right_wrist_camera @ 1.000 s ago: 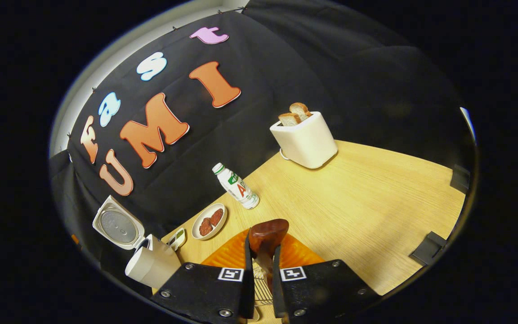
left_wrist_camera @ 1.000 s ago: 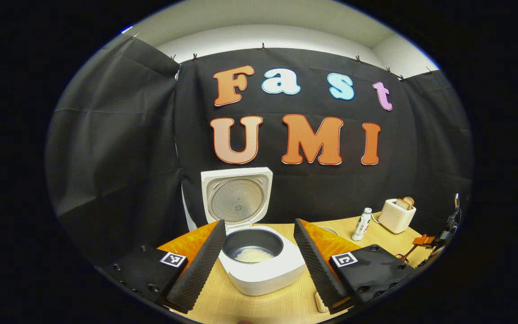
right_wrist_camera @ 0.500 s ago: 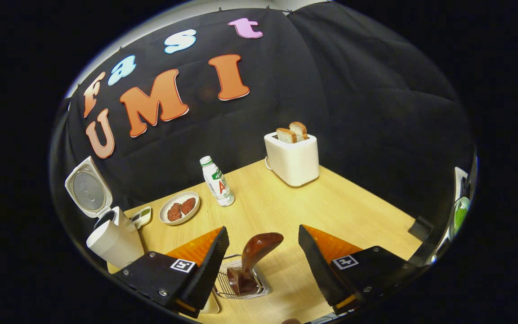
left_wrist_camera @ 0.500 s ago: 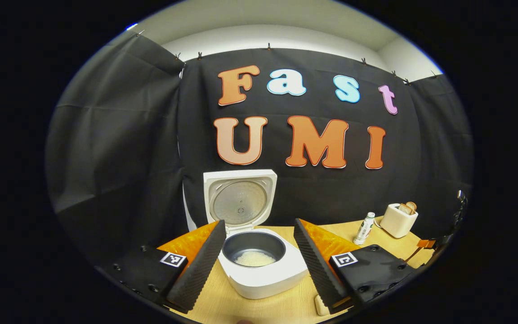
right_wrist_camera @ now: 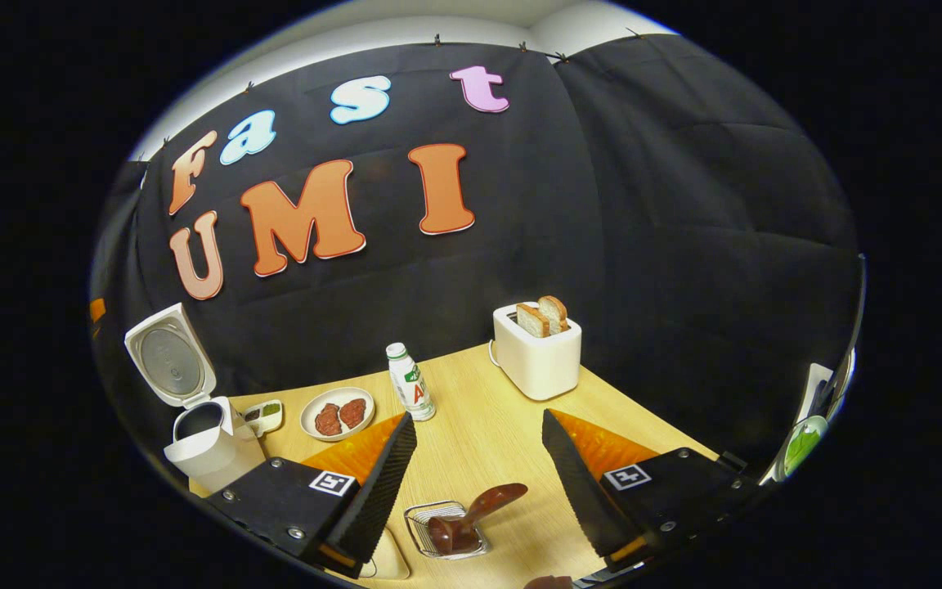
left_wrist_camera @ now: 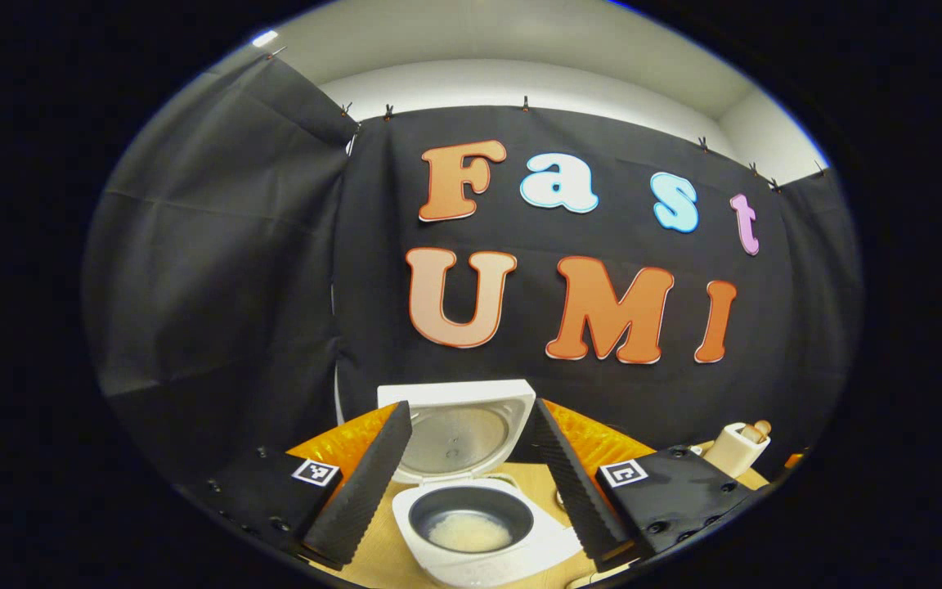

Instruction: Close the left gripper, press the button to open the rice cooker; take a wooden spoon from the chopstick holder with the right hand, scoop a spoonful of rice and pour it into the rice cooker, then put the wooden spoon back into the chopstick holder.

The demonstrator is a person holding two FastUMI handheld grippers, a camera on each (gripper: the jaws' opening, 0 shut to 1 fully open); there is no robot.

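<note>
Released a second ago, the wooden spoon (right_wrist_camera: pixel 475 514) now leans in the chopstick holder (right_wrist_camera: pixel 438 532) on the bench (right_wrist_camera: pixel 479 425), below and between your right gripper (right_wrist_camera: pixel 475 474) fingers, spread apart. Your left gripper (left_wrist_camera: pixel 471 458), also apart, frames the open rice cooker (left_wrist_camera: pixel 479 532) holding rice (left_wrist_camera: pixel 469 533).

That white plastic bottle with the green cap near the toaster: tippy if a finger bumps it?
Probably. The white plastic bottle with the green cap stands upright, tall and narrow on a small base, so a high nudge would likely topple it. Round body: once down it may roll across the smooth wooden table. It looks rigid; how full or heavy it is cannot be judged.
</note>
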